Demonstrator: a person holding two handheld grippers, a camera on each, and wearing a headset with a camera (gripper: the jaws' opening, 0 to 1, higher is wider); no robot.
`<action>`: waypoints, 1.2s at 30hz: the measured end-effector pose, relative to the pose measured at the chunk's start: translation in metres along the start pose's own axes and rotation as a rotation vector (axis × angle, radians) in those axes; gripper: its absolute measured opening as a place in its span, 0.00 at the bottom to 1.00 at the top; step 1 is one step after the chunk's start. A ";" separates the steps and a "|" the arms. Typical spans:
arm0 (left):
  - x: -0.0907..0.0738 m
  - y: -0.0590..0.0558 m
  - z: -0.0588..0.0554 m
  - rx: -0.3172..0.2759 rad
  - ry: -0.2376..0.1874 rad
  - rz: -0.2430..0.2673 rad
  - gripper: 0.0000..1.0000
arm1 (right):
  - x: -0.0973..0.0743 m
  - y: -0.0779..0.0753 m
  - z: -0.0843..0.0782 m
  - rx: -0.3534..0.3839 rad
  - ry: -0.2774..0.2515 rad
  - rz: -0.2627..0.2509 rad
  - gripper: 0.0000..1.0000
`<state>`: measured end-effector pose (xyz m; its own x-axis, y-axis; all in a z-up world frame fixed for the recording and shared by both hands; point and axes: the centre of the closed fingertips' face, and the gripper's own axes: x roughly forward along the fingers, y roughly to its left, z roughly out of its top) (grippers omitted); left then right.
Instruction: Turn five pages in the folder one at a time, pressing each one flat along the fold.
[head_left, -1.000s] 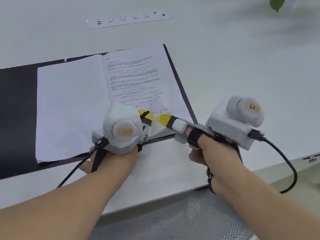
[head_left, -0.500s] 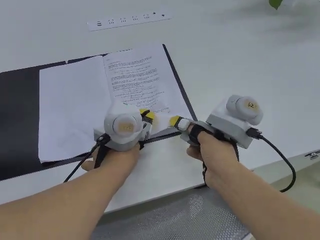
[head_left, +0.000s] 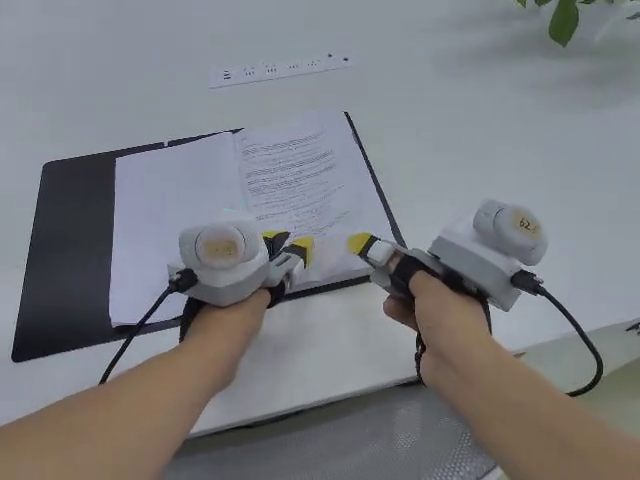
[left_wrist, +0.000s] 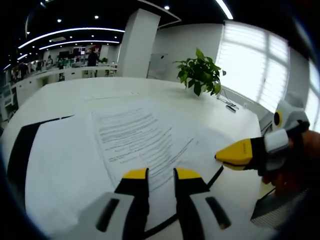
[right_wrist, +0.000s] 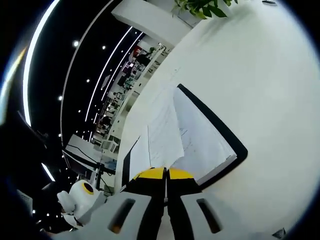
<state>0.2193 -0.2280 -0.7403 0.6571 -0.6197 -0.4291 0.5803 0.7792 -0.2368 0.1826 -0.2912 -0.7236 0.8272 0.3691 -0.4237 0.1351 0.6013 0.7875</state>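
Since the white table (head_left: 500, 150) runs wide and bare past the folder's right side and far end, you've got plenty of open room out there. The near table edge sits right under your wrists. The black folder (head_left: 70, 250) lies open and flat, with its left cover bare and its near edge close to the table's near edge. A blank page (head_left: 170, 230) sits left of the fold (head_left: 238, 190) and a printed page (head_left: 300, 180) right of it, both lying flat, with black cover showing as a thin strip along the right edge.

Your left gripper (head_left: 288, 244) is over the near end of the printed page. In the left gripper view its yellow tips (left_wrist: 161, 175) are a narrow gap apart with nothing between them, and the page spreads out ahead. Your right gripper (head_left: 360, 243) is by the folder's near right corner. In the right gripper view (right_wrist: 166, 175) its jaws are pressed together on nothing, with the folder (right_wrist: 200, 140) just ahead. Can't tell if either one touches the paper. The two sets of tips are near each other but apart.

A cable (head_left: 575, 340) loops off the right gripper over the table edge. A power strip (head_left: 280, 69) lies past the folder's far end, well apart, and a potted plant (left_wrist: 200, 75) stands farther back still.
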 end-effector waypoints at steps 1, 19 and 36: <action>-0.007 0.001 0.004 0.014 -0.010 0.003 0.18 | -0.001 0.007 -0.001 -0.009 -0.002 0.013 0.00; -0.137 0.096 0.061 0.079 -0.214 0.172 0.20 | 0.013 0.124 -0.045 -0.281 0.061 0.190 0.00; -0.199 0.142 0.047 0.034 -0.246 0.274 0.20 | 0.053 0.135 -0.120 -0.525 0.210 0.101 0.00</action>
<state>0.1933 0.0019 -0.6478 0.8838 -0.3961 -0.2490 0.3802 0.9182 -0.1111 0.1789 -0.1057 -0.6937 0.6884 0.5437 -0.4800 -0.2723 0.8072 0.5237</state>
